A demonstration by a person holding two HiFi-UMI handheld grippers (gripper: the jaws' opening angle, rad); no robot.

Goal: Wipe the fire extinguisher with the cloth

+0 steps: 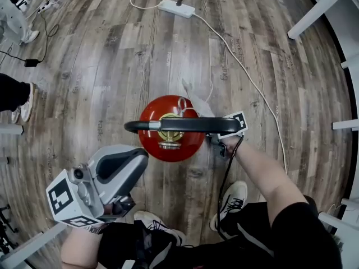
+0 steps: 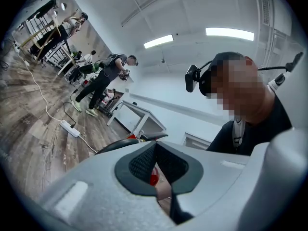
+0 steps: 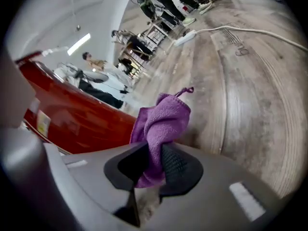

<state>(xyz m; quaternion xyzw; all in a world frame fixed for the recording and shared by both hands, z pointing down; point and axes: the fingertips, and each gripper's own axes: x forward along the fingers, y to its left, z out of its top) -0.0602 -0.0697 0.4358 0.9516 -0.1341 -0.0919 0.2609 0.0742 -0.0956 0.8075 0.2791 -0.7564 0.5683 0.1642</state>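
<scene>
The red fire extinguisher (image 1: 171, 129) stands upright on the wooden floor, seen from above, with its black handle (image 1: 179, 125) across the top. My right gripper (image 1: 217, 142) is low against its right side, partly hidden behind the handle. In the right gripper view the right gripper (image 3: 154, 160) is shut on a purple cloth (image 3: 162, 124), and the extinguisher's red body (image 3: 72, 114) lies just to the left of the cloth. My left gripper (image 1: 120, 175) hangs at the lower left, apart from the extinguisher. Its jaws are shut (image 2: 155, 165) with nothing between them.
A white power strip (image 1: 176, 8) lies on the floor beyond the extinguisher, with a cable (image 1: 247, 74) running past it on the right. White table legs (image 1: 314, 15) stand at the right edge. My shoes (image 1: 233, 203) are just below the extinguisher. Other people stand farther back (image 2: 103, 81).
</scene>
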